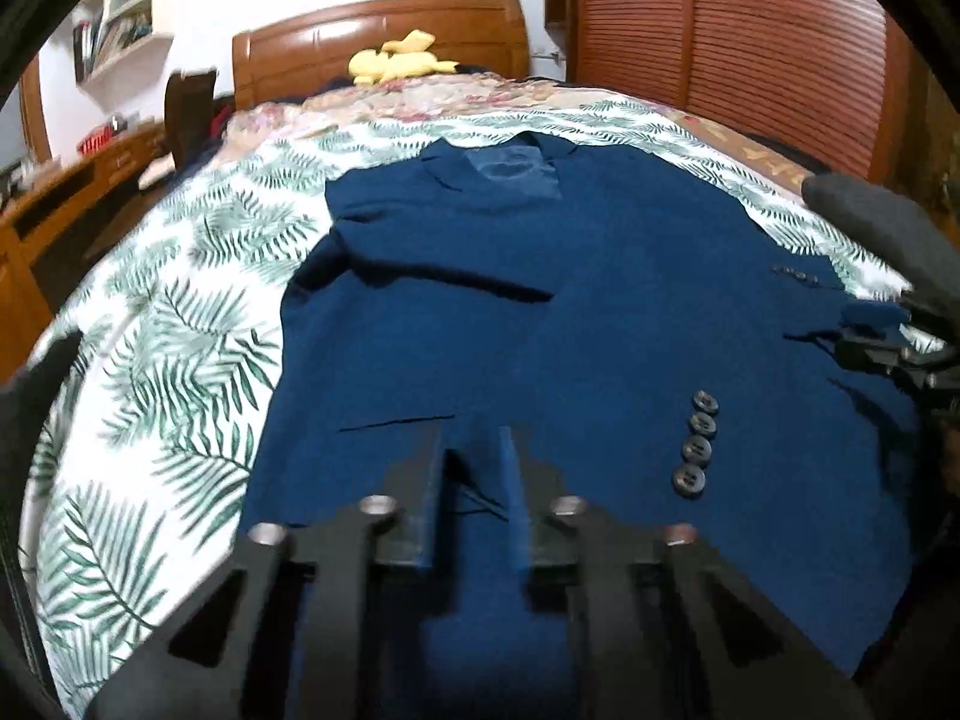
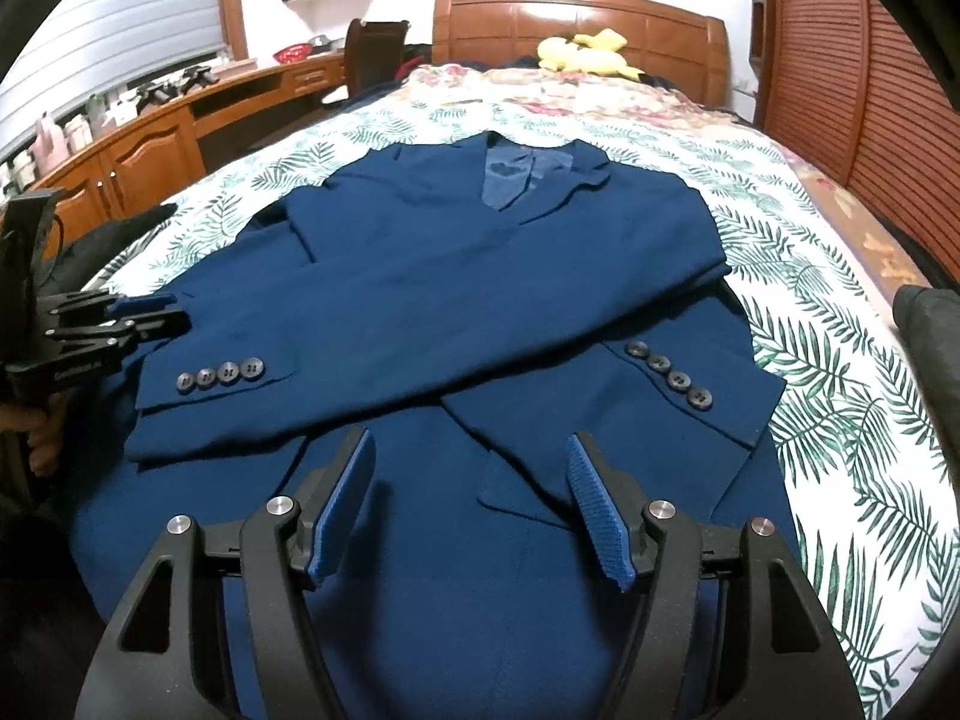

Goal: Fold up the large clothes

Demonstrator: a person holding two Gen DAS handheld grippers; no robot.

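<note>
A navy blue suit jacket [image 2: 468, 264] lies face up on the bed, collar toward the headboard, with both sleeves crossed over its front. Each cuff carries a row of dark buttons [image 2: 219, 375]. My left gripper [image 1: 473, 432] sits at the jacket's near left edge, jaws drawn in on a fold of blue fabric; the right wrist view shows the left gripper [image 2: 177, 312] with its fingers together at that edge. My right gripper [image 2: 468, 438] hovers open over the lower front of the jacket with nothing pinched. The right gripper [image 1: 870, 336] also shows at the left wrist view's right edge.
The bed has a fern-print sheet [image 2: 840, 360] and a floral quilt further back. A yellow plush toy [image 2: 585, 54] lies by the wooden headboard [image 2: 576, 12]. A wooden desk [image 2: 150, 138] runs along the left, and a slatted wardrobe [image 2: 852, 78] stands on the right.
</note>
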